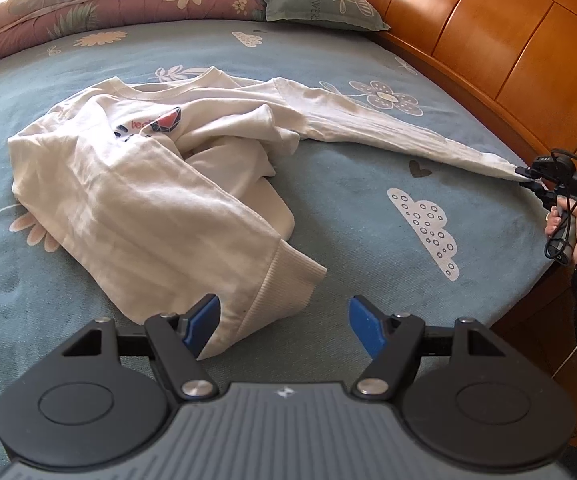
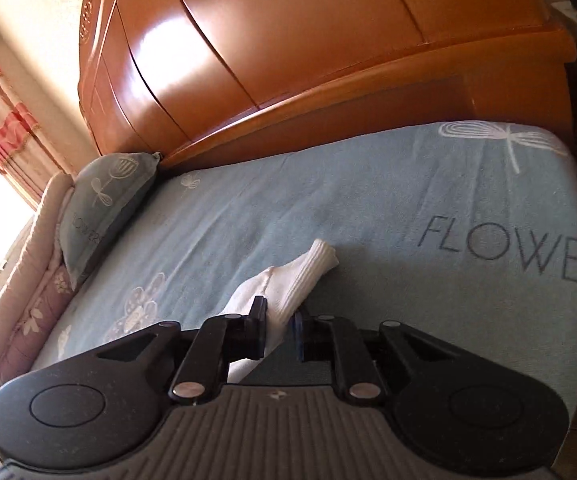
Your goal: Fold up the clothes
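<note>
From my left wrist view, the crumpled white long-sleeved cotton sweatshirt lay across the middle of the bed's blue-grey sheet with white flower and cloud prints, its red-and-navy chest print facing up left of centre. One ribbed hem corner reached down toward the bottom of the frame, where my left claw stood with its blue-padded fingers well apart; the left pad overlapped the hem edge in the picture, but nothing was clamped between them. One sleeve ran out straight toward the right edge of the frame, where my right claw pinched its end, with my hand on the handle below it. In the right wrist view, that claw sat at lower centre, its jaws drawn close and pressed on the sleeve just behind the ribbed white cuff, which stuck out beyond the fingertips above the sheet. The glossy orange-brown wooden headboard filled the top of that frame, with a grey-blue pillow at centre left.
</note>
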Available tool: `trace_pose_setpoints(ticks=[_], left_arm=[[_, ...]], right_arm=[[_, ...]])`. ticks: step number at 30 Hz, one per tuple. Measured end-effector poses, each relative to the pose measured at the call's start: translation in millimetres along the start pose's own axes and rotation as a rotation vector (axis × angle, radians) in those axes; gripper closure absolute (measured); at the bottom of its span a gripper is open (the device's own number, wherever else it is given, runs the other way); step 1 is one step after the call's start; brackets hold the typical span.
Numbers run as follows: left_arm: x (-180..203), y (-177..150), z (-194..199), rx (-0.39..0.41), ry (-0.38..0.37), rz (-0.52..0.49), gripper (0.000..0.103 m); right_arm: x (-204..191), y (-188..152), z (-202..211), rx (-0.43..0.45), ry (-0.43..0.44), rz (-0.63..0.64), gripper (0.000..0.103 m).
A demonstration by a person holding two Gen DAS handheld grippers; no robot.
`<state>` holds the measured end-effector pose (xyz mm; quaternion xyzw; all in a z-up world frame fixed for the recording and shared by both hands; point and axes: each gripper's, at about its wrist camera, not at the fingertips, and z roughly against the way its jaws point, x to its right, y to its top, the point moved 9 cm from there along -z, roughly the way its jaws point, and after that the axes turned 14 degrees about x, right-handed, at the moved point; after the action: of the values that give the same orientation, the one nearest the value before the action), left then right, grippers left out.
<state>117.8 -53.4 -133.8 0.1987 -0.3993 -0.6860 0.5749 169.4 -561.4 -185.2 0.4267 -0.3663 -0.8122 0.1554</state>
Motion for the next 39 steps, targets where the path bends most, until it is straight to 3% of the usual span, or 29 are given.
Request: trace_pose_setpoints(ticks=[6,9,13,21,25,28,32,39], left_arm=[[-7.3,3.3,4.1,0.015,0.018,0.012,0.031],[-12.7,4.9,5.6,0.022,0.030,0.025,0.031],[-19.4,4.5,5.7,0.029,0.048,0.040,0.031],[-33.1,-6.0,2.1,0.011,0.079,0.080,0.031],[-35.7,-7.1,3.9,0.011,0.095,0.075,0.029],[-39.4,-7.3,4.0,0.014,0.110,0.083,0.022],[-45.5,-12.4,1.9,0.011,0.099,0.132,0.022],[-50.6,-33.9,-10.5,-0.027,0.018,0.290,0.022]], right_arm=[[-12.4,-6.3,20.5,-0.007,0.011,0.008,0.049],[-44.0,-27.1,35.8,-0.062,0.103,0.101,0.038],[-101.0,-82.9,60.4,-0.222,0.288,0.271,0.028],[-181.1,-209.6,134.6,-0.434,0.570,0.669,0.023],[-201.0,-241.4,171.4,-0.517,0.698,0.691,0.023],[-214.6,-252.5,194.1,-0.538,0.790,0.701,0.019],[-217.3,-264.4,203.8,-0.548,0.813,0.755,0.015],[-203.1,-269.4,197.9,-0.580,0.821,0.704,0.012]])
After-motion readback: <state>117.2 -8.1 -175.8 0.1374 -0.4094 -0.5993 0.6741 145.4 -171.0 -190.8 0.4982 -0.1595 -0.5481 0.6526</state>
